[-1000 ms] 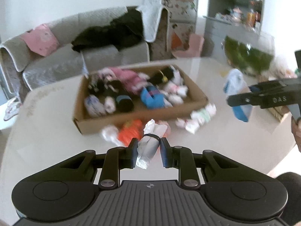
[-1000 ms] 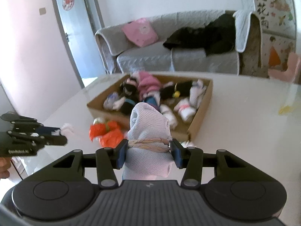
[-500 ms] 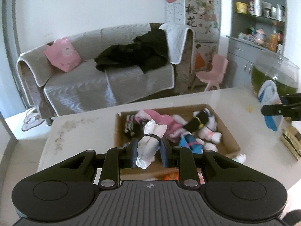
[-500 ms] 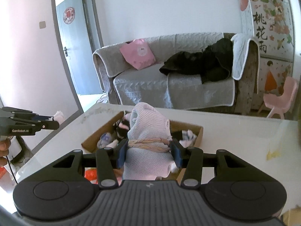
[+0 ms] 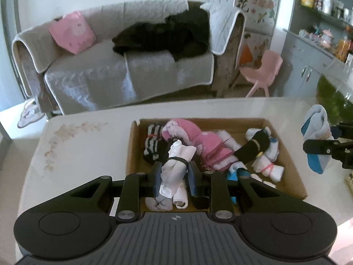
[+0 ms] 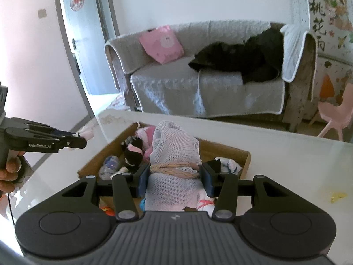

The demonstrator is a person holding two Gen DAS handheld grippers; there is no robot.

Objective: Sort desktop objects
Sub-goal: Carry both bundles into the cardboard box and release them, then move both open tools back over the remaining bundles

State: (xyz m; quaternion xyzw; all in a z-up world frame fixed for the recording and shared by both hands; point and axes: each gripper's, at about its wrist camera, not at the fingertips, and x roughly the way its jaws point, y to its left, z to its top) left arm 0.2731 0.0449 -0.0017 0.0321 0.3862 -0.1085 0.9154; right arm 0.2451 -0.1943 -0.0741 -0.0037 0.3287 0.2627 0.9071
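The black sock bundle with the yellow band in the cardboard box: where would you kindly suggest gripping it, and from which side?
Grip the black sock bundle across its narrow middle, near the yellow band, coming from above. It lies slanted on top of other socks in the cardboard box, so its sides are likely free there.

"genrobot.ai", seemingly, on left tongs [image 6: 76,135]

Pinks, whites and blacks in a brown cardboard box [image 5: 132,154] on a glossy white bench [image 5: 83,145].
A white rolled sock bundle [image 5: 176,167] wears a black band; a pale lilac mesh-knit sock bundle [image 6: 174,154] wears a braided pink-beige tie. Inside the box lie a black-and-white striped sock roll [image 5: 152,141], a bright pink sock bundle [image 5: 198,139] and a black sock roll with a yellow band [image 5: 253,148]. Behind stands a grey quilted sofa [image 5: 92,77] with a pink cushion [image 5: 71,32].
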